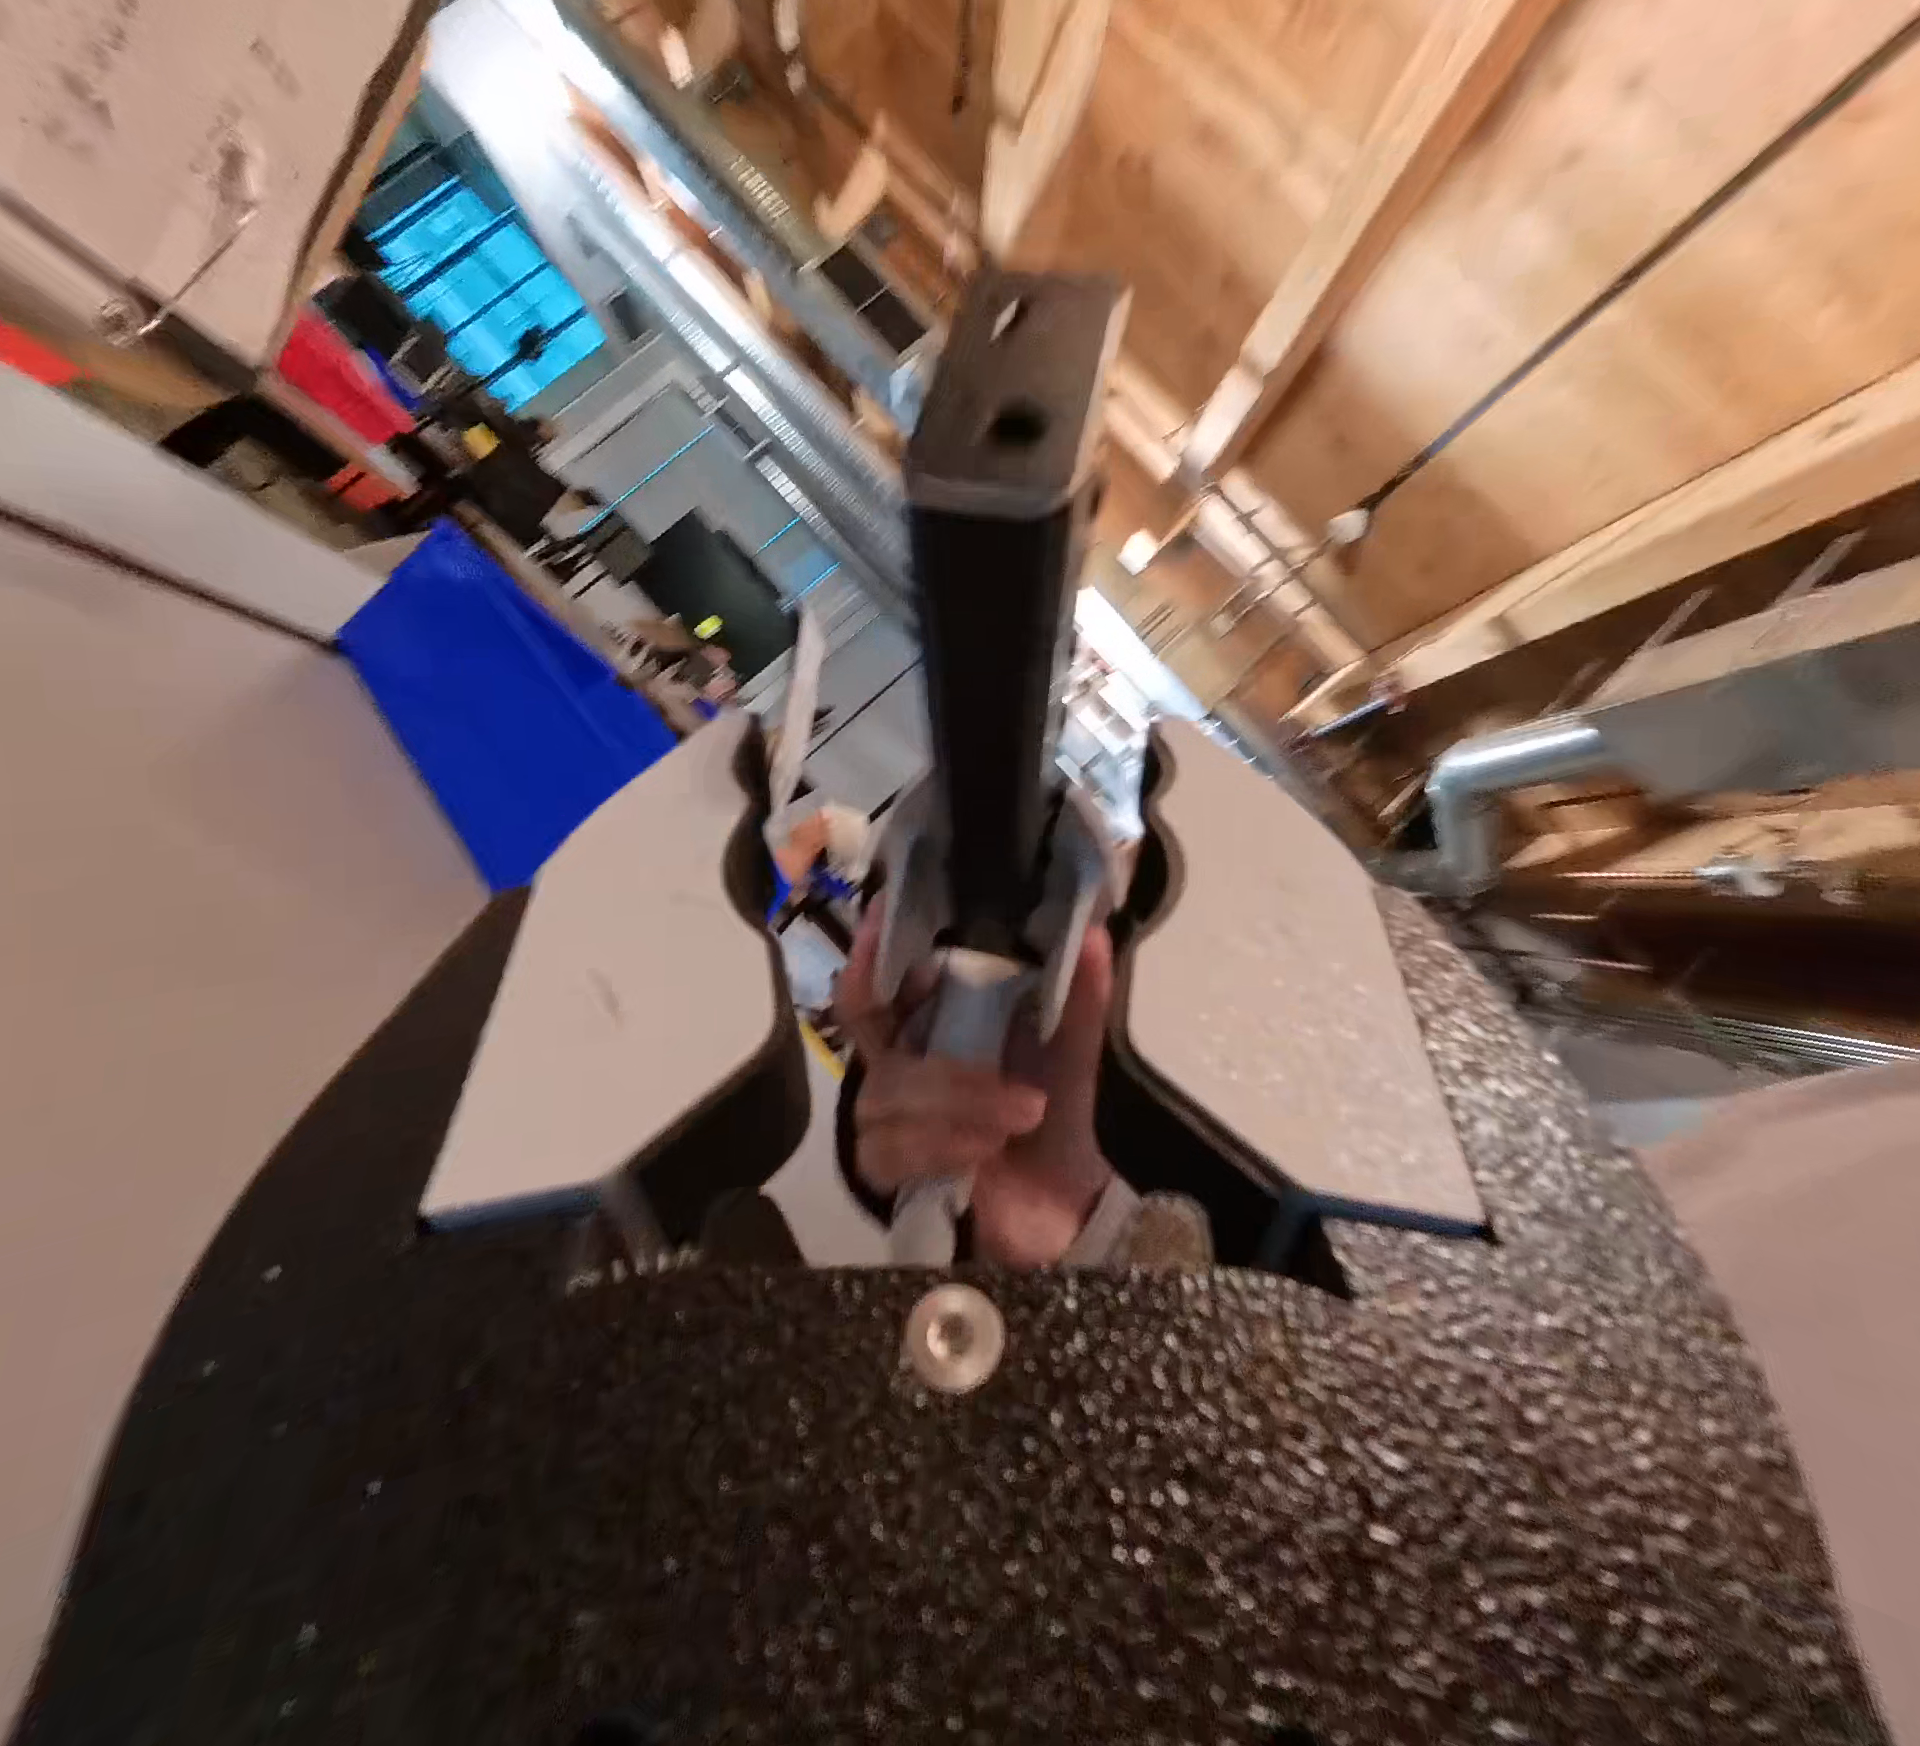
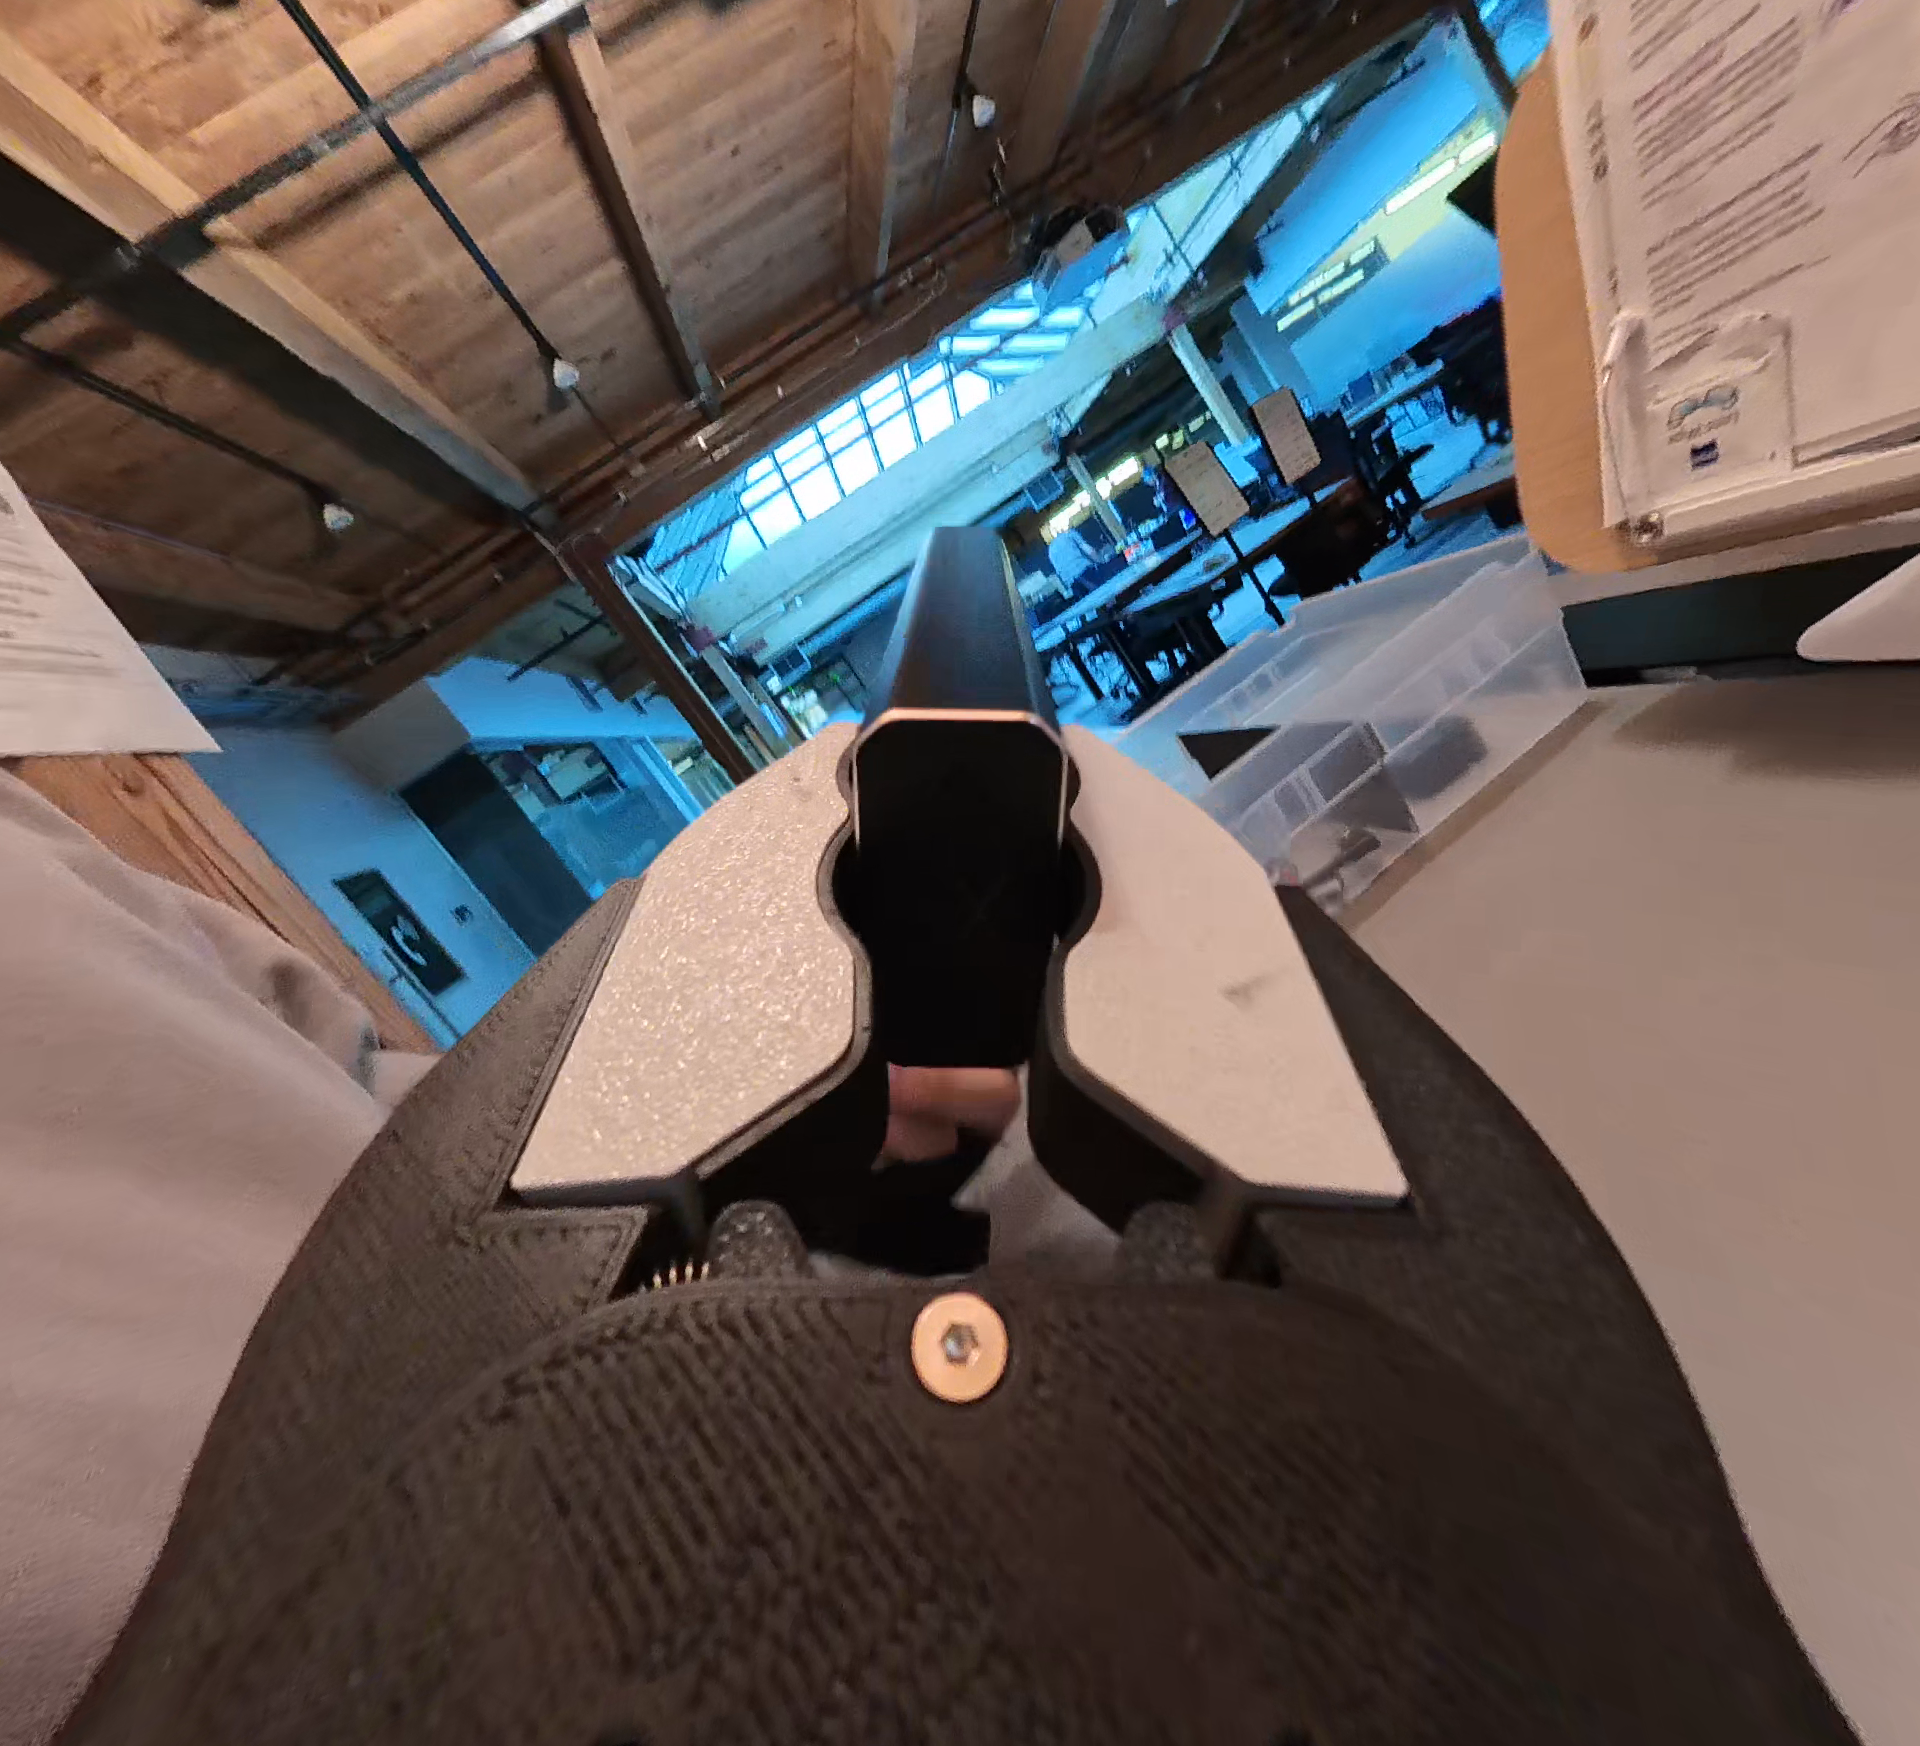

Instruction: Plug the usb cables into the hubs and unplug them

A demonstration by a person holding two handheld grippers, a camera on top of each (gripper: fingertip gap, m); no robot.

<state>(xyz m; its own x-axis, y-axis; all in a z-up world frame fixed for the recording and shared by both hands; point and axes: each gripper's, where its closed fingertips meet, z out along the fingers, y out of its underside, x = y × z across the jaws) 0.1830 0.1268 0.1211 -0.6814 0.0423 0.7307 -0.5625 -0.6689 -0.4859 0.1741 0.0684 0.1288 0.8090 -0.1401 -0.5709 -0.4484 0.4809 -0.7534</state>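
Note:
Both views tilt up toward the ceiling. In the left wrist view, which is blurred, a long black hub (image 1: 987,657) stands between the grey pads of my left gripper (image 1: 951,746). The jaws stand apart, with a gap showing on each side of the hub. A hand (image 1: 966,1125) below the jaws holds a silver and white piece (image 1: 971,1000) at the hub's near end; the blur hides what it is. In the right wrist view my right gripper (image 2: 956,751) is shut on another black hub (image 2: 956,886), which points away from the camera. A fingertip (image 2: 951,1109) shows under it. I see no cable clearly.
A wooden beam ceiling (image 2: 623,86) with pipes and lamps is overhead. A blue panel (image 1: 499,709) and pale wall panels (image 1: 156,34) are at the left. A clear plastic bin (image 2: 1382,740) sits on a grey table (image 2: 1662,1021). Papers (image 2: 1745,138) hang at the right, and a grey sleeve (image 2: 135,1125) is at the left.

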